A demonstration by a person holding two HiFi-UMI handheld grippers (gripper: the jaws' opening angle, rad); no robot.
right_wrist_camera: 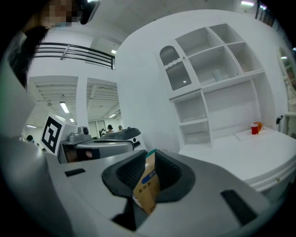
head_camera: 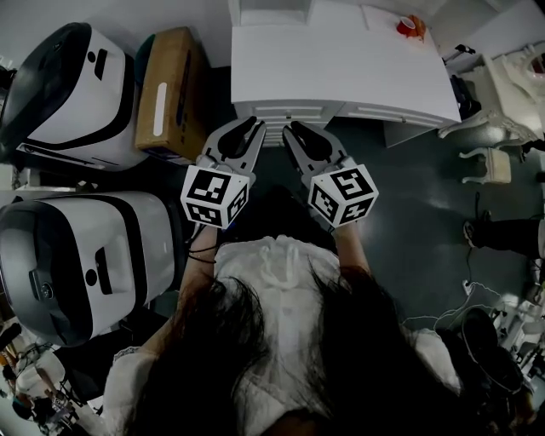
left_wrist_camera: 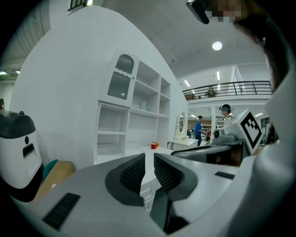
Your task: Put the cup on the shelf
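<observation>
Counter [head_camera: 341, 68]: one
Cup [head_camera: 410, 26]: one, red, on the counter
Shelf [right_wrist_camera: 217, 78]: one, at the counter's back
Cardboard box [head_camera: 166, 94]: one, left of the counter
White machines [head_camera: 72, 94] [head_camera: 81, 255]: two, left of the counter
Grippers: two, left gripper [head_camera: 253, 126] and right gripper [head_camera: 292, 129]
Marker cubes [head_camera: 215, 196] [head_camera: 343, 196]: two

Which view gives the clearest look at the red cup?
The right gripper view: the red cup stands upright on the white desk below the shelves. The head view shows it from above, near the top edge; the left gripper view shows only a small red speck.
</observation>
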